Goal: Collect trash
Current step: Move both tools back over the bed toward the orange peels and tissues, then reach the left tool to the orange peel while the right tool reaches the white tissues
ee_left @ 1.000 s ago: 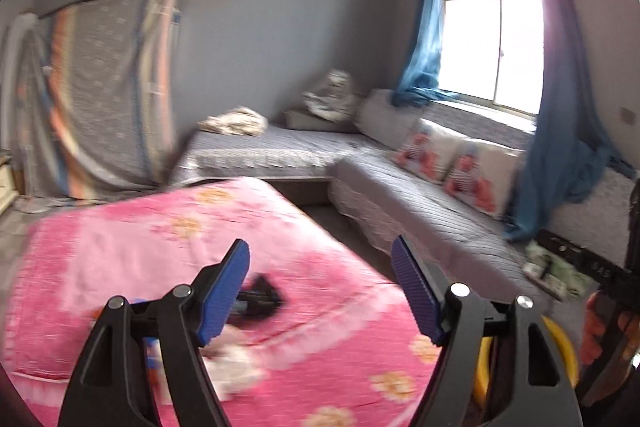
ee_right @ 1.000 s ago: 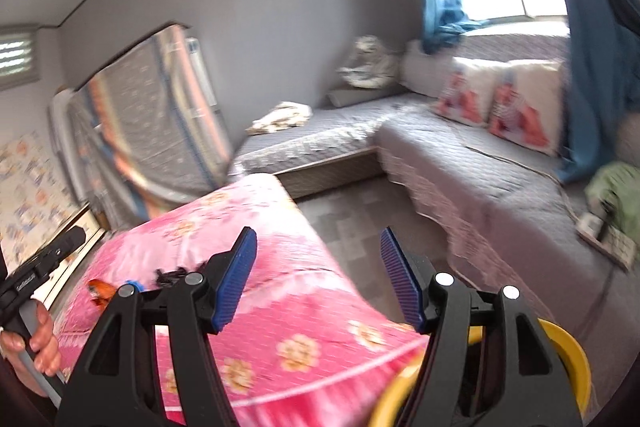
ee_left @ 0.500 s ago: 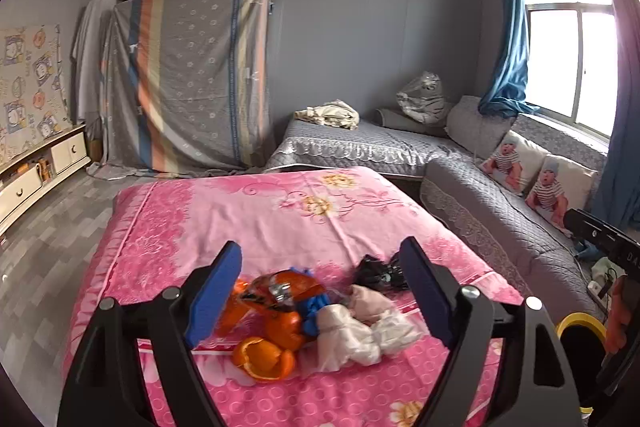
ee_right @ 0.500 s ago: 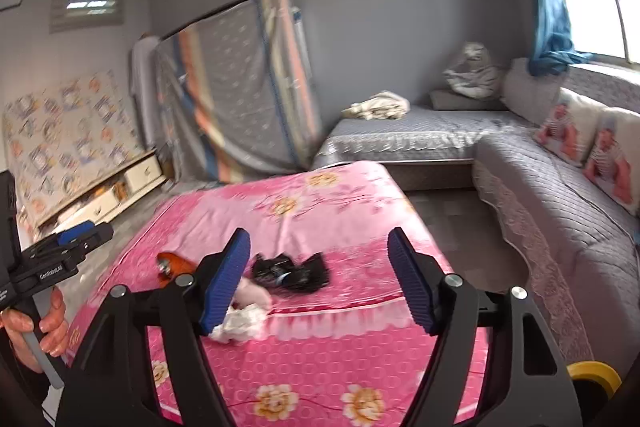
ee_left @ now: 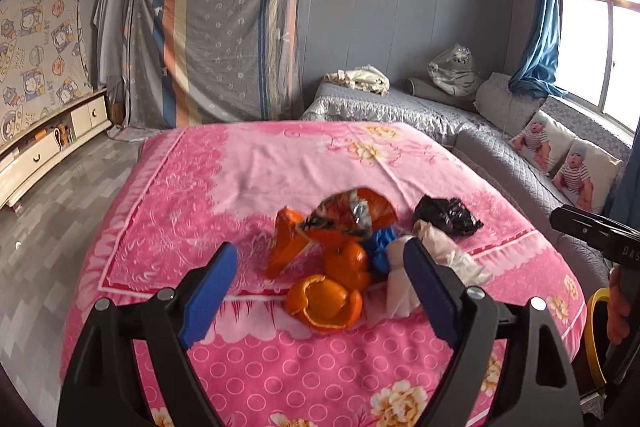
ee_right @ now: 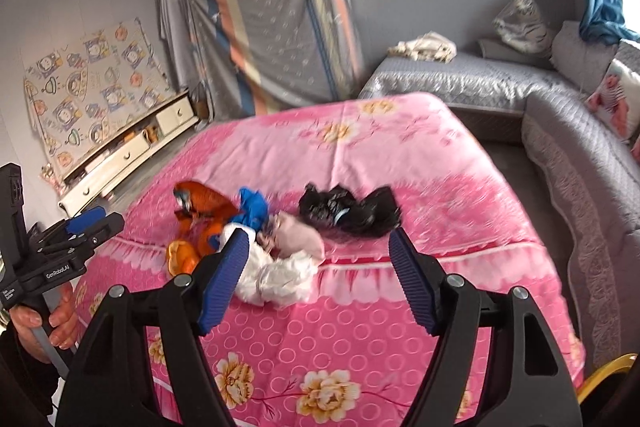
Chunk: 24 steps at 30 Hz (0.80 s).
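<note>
A heap of trash lies near the front edge of the pink bedspread [ee_left: 280,163]. It holds orange peels [ee_left: 324,303], an orange snack wrapper [ee_left: 344,215], a blue scrap [ee_left: 380,247], white tissue [ee_left: 400,291] and a black bag [ee_left: 448,215]. My left gripper [ee_left: 320,253] hovers before the peels, its jaws opening with nothing between them. My right gripper [ee_right: 318,239] stands open and empty, facing the white tissue [ee_right: 280,279], a pinkish wad [ee_right: 300,239] and the black bag [ee_right: 352,211]. A hand holds the left gripper [ee_right: 90,223] at the left of the right wrist view.
A yellow-rimmed bin [ee_left: 596,331] stands by the bed's near right corner. A grey corner sofa [ee_left: 500,155] with pillows runs along the right, leaving a narrow floor gap [ee_right: 508,151]. A low white cabinet [ee_left: 44,147] lines the left wall, and a cloth-covered upright mattress [ee_left: 224,39] stands behind.
Both views swung left from the sofa and window to the bed and dipped toward it. The trash heap now sits close in front of both grippers. Both pairs of jaws have widened.
</note>
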{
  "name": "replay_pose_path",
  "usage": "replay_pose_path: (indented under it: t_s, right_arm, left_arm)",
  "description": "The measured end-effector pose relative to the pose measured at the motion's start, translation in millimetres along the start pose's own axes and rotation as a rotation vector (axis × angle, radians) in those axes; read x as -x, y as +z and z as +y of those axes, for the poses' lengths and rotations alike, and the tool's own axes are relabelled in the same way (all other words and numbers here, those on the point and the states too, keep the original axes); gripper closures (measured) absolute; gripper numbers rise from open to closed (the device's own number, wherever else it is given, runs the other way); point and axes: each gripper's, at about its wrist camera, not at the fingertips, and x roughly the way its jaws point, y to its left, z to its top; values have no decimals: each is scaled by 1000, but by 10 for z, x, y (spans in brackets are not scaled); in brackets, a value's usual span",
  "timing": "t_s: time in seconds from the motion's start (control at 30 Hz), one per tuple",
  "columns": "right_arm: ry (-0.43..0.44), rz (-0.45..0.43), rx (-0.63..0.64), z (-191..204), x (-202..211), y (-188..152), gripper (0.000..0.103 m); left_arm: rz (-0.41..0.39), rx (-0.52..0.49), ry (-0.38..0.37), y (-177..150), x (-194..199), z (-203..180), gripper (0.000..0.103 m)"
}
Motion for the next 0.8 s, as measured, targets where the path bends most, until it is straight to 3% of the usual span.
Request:
replay_pose_path:
  t_s: [0.33,0.8]
  right_arm:
    - [26,121,-4,12,-486,-237,37]
    - [66,212,-12,-2,-820,-327,42]
  left_arm:
    - [93,14,-6,-261,-290,95,22]
    - [168,1,-23,-313,-599,102,23]
